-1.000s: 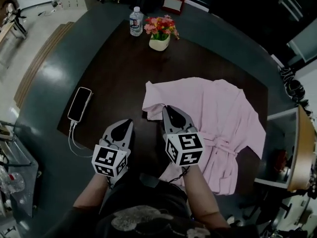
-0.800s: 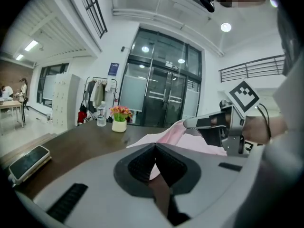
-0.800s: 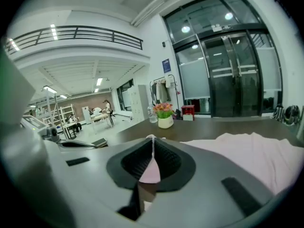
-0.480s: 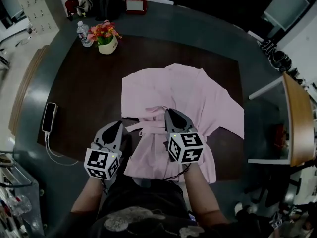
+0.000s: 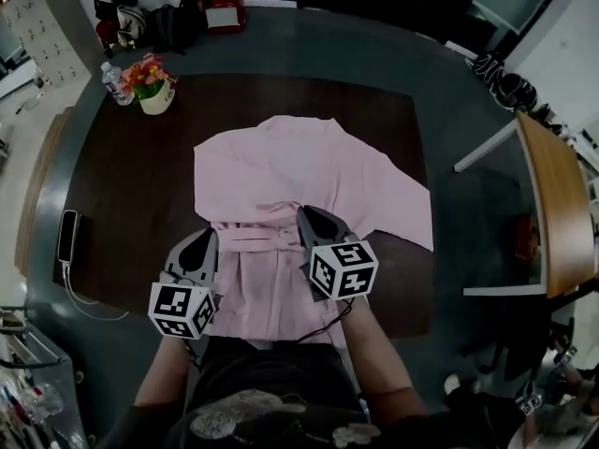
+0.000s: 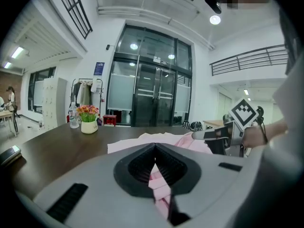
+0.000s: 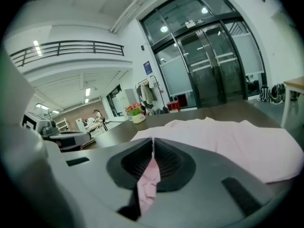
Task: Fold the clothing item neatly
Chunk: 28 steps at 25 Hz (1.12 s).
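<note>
- Pink robe [image 5: 309, 166] lies spread on the dark table [image 5: 140, 185], collar end away from the person and skirt end towards them.
- Left tool [image 5: 206, 239] is closed on a pinch of pink cloth at the robe's left edge, level with the belt [image 5: 257, 241]. The left gripper view shows the fold clamped between the pads.
- Right tool [image 5: 309, 217] is likewise closed on the robe, just right of the belt. A tongue of pink cloth hangs out from between its pads in the right gripper view.
- Likely reason for the hold: matched pinches on either side of the waist let both sides travel together, so the cloth stays square for a fold or a straightening pull.
- The upper robe lies flat and is held down only by its own weight.
- Flower pot [image 5: 153, 80], water bottle [image 5: 114, 82] and phone [image 5: 68, 235] stand well apart from the robe, at the far-left corner and left edge.
- The near hem is hidden behind the tools and the person's body.
- Only the right sleeve shows clearly, reaching towards the table's right edge. The left sleeve cannot be made out.
- How many layers each tool holds cannot be told.
- The head view is dim, so small creases are lost.
</note>
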Each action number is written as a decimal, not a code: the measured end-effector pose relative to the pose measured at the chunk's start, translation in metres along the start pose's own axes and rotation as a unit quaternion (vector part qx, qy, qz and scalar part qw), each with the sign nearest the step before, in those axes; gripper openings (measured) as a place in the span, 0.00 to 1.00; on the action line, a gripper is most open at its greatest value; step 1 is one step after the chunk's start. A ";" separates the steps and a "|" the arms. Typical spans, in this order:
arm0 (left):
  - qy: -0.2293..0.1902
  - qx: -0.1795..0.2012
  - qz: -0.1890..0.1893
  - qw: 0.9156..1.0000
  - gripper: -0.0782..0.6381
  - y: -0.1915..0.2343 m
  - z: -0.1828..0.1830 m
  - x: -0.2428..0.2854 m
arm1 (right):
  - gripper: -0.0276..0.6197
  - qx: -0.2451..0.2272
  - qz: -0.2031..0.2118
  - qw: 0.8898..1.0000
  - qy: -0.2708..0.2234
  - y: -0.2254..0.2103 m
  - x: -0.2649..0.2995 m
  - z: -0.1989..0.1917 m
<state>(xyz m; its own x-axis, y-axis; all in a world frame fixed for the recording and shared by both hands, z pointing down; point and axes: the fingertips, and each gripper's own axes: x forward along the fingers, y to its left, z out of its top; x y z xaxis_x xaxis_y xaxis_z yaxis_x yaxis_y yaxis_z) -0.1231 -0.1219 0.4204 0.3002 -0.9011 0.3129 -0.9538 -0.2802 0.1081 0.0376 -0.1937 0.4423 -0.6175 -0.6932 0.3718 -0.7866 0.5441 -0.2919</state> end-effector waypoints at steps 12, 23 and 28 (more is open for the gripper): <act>0.012 0.026 -0.016 0.999 0.12 -0.046 0.003 0.032 | 0.05 0.031 -0.054 0.995 -0.078 -0.099 -0.062 0.033; 0.041 0.036 -0.045 0.998 0.12 -0.078 -0.011 0.060 | 0.05 0.054 -0.144 0.988 0.008 -0.164 -0.081 -0.065; 0.042 0.032 -0.039 0.998 0.12 -0.074 -0.012 0.062 | 0.06 -0.113 -0.085 0.990 0.025 -0.119 -0.057 -0.042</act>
<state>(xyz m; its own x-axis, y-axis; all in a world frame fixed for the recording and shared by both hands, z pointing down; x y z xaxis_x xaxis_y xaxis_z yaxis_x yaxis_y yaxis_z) -0.0340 -0.1531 0.4427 0.3706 -0.8453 0.3849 -0.9255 -0.3710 0.0762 0.1667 -0.1991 0.4924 -0.4703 -0.7632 0.4430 -0.8560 0.5167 -0.0185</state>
